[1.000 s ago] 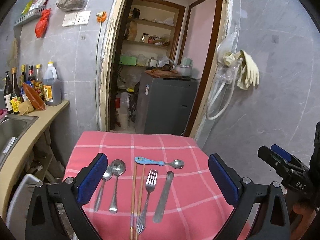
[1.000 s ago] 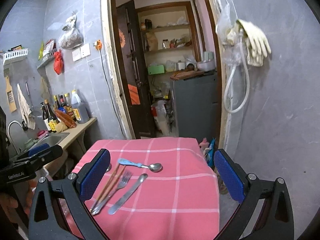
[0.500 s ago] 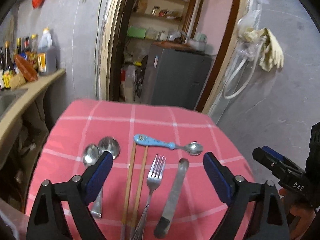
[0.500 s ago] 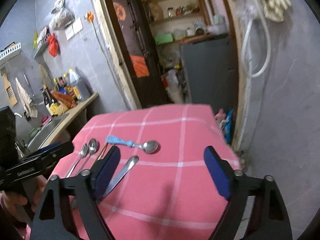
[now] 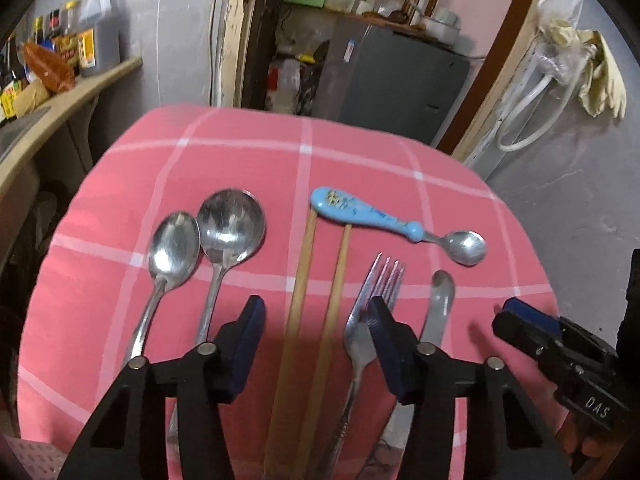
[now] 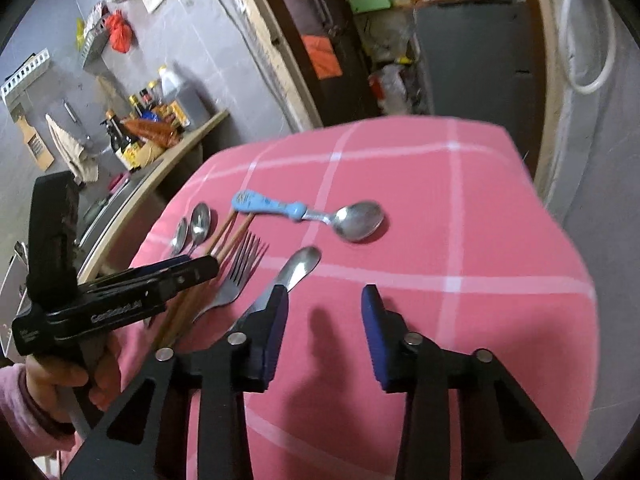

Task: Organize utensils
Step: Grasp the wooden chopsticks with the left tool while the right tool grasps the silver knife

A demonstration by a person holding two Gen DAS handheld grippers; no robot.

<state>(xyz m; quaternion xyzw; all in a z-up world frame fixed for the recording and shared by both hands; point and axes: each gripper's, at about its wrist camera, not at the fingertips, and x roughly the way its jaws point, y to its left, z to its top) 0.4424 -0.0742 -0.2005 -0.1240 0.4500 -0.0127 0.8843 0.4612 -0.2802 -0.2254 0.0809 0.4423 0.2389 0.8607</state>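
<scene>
Two black handheld grippers with blue pads are descending over a pink checked tablecloth [image 5: 240, 152]. The left gripper [image 5: 316, 340], jaws part-open and just closing, is straddling a pair of light, stiff wooden chopsticks [image 5: 316, 320] without touching them; pinching mid-shaft looks safest. The right gripper [image 6: 324, 324], also just narrowing, is hovering empty beside a slippery steel table knife [image 6: 294, 276]. Farther off is lying a blue-handled child's spoon [image 6: 308, 216].

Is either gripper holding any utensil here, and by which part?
Nothing is held. The left gripper, jaws closing, straddles the chopsticks without touching; the right gripper has only cloth between its fingers.
</scene>
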